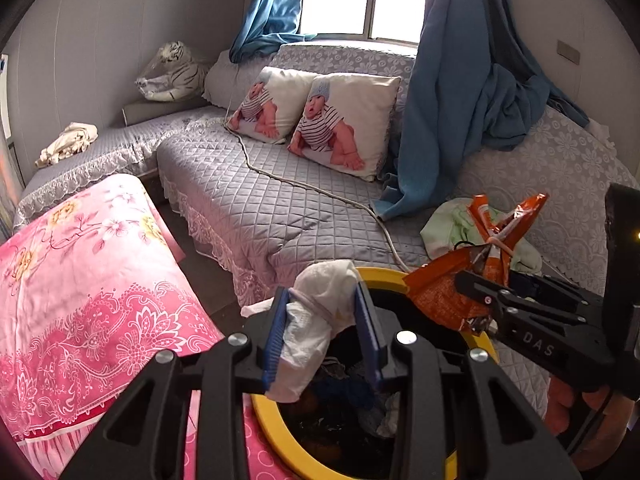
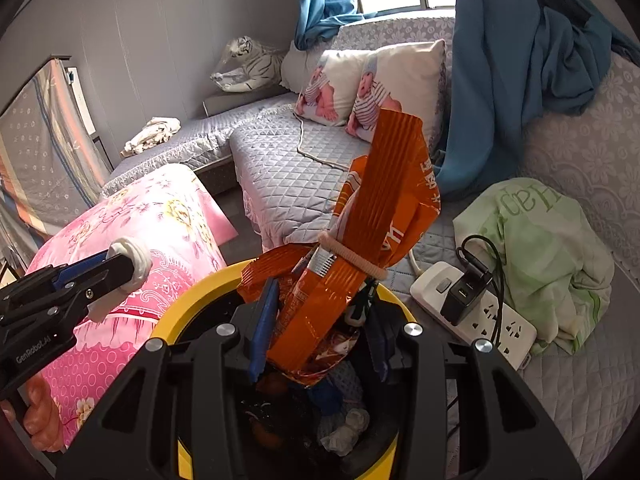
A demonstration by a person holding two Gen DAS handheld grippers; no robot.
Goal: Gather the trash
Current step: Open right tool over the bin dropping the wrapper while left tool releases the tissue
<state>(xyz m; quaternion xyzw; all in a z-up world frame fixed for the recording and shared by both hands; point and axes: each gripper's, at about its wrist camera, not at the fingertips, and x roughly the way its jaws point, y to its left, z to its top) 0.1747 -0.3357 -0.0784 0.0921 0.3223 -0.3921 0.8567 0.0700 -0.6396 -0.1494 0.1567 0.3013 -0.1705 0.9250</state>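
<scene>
Left gripper (image 1: pixel 322 320): clamped on crumpled white tissue wad (image 1: pixel 316 320), held over near-left arc of yellow bin rim (image 1: pixel 384 274). Right gripper (image 2: pixel 320 332): clamped on orange snack wrapper (image 2: pixel 380 208), bound by a rubber band (image 2: pixel 352 258), standing upright above bin opening. Bin interior: dark, already containing mixed trash (image 2: pixel 344 428). Clearances: pink floral cover (image 1: pixel 80 280) just beside bin on the left; grey quilted sofa edge (image 1: pixel 248 216) beyond; narrow floor gap between the two. White power strip (image 2: pixel 480 312) with black charger and green cloth (image 2: pixel 540 248) near bin's right side.
</scene>
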